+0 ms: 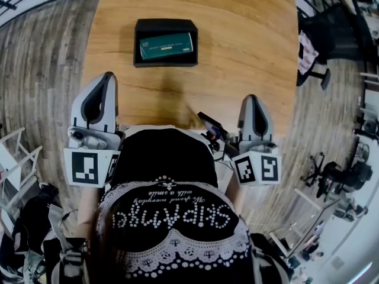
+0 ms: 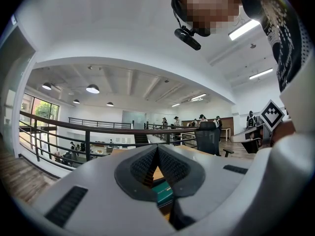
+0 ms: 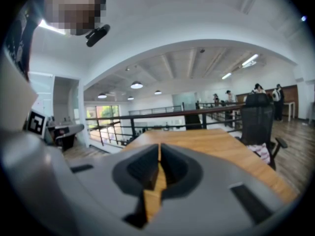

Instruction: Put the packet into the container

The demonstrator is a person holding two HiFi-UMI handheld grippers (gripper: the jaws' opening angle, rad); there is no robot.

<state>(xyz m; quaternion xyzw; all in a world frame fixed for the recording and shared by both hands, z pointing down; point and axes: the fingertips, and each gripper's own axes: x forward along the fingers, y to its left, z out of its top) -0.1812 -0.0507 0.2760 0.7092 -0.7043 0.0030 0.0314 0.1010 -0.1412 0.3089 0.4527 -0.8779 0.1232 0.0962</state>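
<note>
I read the green packet (image 1: 166, 45) as lying flat inside the black container (image 1: 137, 43), label face up and long side running across the container, so I judge the placement complete. The container sits on the wooden tabletop (image 1: 237, 40), toward its far left area. The left gripper (image 1: 108, 76) hangs on the near side of the container and slightly left of it, well apart from it, with its fingers (image 2: 142, 166) pressed together on nothing. In the left gripper view a strip of the packet (image 2: 164, 193) shows below the closed tips. The right gripper (image 1: 251, 98) is held near and well to the right of the container, with its fingers (image 3: 142, 168) likewise together and empty. If the packet must be reseated, I judge it light, thin and fairly stiff, like a flat carton, with a smooth face that may slip. I would take it across its short width at one end, not press on the broad face. It fills most of the container floor, so the walls leave little room for fingers beside it. The tabletop between both grippers and the container carries nothing. A small dark object (image 1: 212, 126), which I cannot identify, lies at the near edge, right of the container. An office chair (image 1: 323, 34) stands off the tabletop, far to the container's right, outside any direct path.
</note>
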